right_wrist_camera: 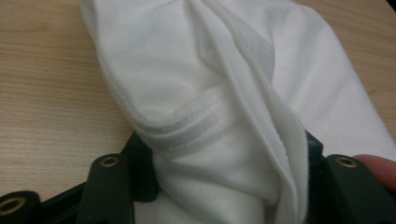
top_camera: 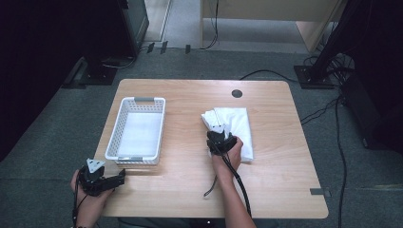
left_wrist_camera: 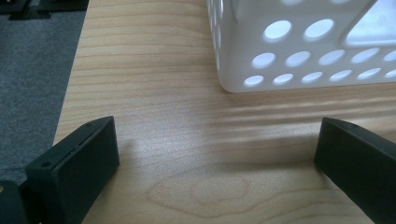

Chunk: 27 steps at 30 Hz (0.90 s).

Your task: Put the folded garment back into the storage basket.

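A folded white cloth lies right of the table's middle. My right gripper sits at its near left part, shut on a bunched fold of the white cloth that fills the space between its black jaws. A white perforated basket stands on the left half of the table, seemingly with nothing in it. My left gripper rests open at the table's near left edge, just in front of the basket's near corner, with bare wood between its jaws.
The wooden table has a round cable hole at the back. Grey carpet surrounds it, with cables and stand bases on the floor to the right and behind.
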Each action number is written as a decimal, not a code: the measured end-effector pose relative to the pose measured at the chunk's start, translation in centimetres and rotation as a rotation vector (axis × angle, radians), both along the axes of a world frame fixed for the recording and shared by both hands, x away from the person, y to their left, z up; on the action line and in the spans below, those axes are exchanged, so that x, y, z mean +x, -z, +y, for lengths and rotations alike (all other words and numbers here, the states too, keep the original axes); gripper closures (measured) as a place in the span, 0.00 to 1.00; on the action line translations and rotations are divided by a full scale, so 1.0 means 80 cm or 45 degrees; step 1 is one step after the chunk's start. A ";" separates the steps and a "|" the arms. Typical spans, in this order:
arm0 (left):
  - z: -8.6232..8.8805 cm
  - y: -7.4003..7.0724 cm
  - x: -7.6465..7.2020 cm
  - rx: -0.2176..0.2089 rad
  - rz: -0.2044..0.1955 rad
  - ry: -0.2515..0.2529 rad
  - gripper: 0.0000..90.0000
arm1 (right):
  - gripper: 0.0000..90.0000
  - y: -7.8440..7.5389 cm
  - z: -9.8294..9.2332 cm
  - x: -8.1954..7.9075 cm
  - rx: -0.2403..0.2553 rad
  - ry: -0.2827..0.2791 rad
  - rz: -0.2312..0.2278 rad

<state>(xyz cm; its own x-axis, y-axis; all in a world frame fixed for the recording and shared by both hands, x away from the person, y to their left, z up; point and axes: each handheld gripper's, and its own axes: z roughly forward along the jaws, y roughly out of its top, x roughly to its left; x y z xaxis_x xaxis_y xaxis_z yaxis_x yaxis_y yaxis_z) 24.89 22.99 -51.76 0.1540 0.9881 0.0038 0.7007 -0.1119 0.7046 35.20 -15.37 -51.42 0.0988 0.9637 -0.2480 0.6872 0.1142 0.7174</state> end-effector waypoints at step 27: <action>-0.001 0.000 0.000 0.000 0.001 0.024 0.00 | 0.69 -0.044 -0.031 -0.012 0.335 -0.171 -0.123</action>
<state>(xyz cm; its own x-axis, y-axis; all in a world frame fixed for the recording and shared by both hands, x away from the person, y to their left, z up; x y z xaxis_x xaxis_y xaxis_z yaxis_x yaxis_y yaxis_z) 24.88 22.91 -51.77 0.1723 0.9850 0.0034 0.6992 -0.1247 0.7040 34.21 -17.87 -47.92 -0.0226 0.9996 0.0163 0.6058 0.0007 0.7956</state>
